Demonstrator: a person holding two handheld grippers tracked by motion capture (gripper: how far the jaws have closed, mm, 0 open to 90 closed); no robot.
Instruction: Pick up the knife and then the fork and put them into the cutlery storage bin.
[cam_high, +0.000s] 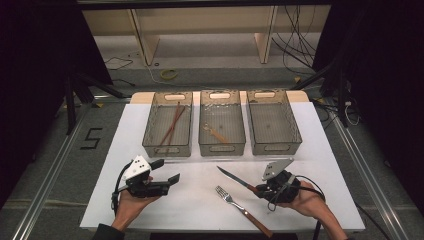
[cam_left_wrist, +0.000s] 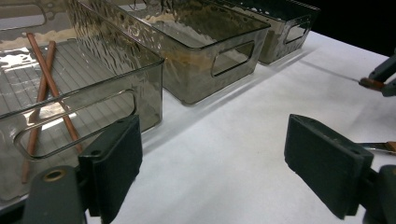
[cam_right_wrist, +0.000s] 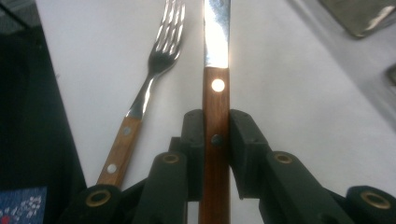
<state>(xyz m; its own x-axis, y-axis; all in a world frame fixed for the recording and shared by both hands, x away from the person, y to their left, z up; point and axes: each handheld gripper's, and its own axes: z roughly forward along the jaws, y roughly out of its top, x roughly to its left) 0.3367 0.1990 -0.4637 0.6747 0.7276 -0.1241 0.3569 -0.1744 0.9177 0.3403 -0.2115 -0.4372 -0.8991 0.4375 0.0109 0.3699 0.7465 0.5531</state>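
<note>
Gripping knife (cam_right_wrist: 215, 107) handle, right gripper (cam_right_wrist: 216, 135) level, left gripper (cam_left_wrist: 210, 158) agape

Dim surroundings, brightly lit white table (cam_high: 200, 200), glare on knife blade (cam_right_wrist: 216, 32).

Our left gripper (cam_high: 167, 172) is black, with a white, faceted three-cornered plate (cam_high: 136, 167) on top that bears dark round dots. Its two jaws end in flat, rectangular dark pads (cam_left_wrist: 328, 161), and a brass-coloured rivet (cam_left_wrist: 54, 175) sits in the arm behind one of them. A black cable (cam_high: 118, 187) loops from its rear. Our right gripper (cam_high: 259, 189) is black too, topped by a plain grey three-cornered plate (cam_high: 275, 168), and black cables (cam_high: 311, 186) trail from it. Brass-ringed pivots (cam_right_wrist: 170, 158) mark its linkage arms. A dark sleeve (cam_high: 106, 232) covers our left forearm at the cuff.
</note>
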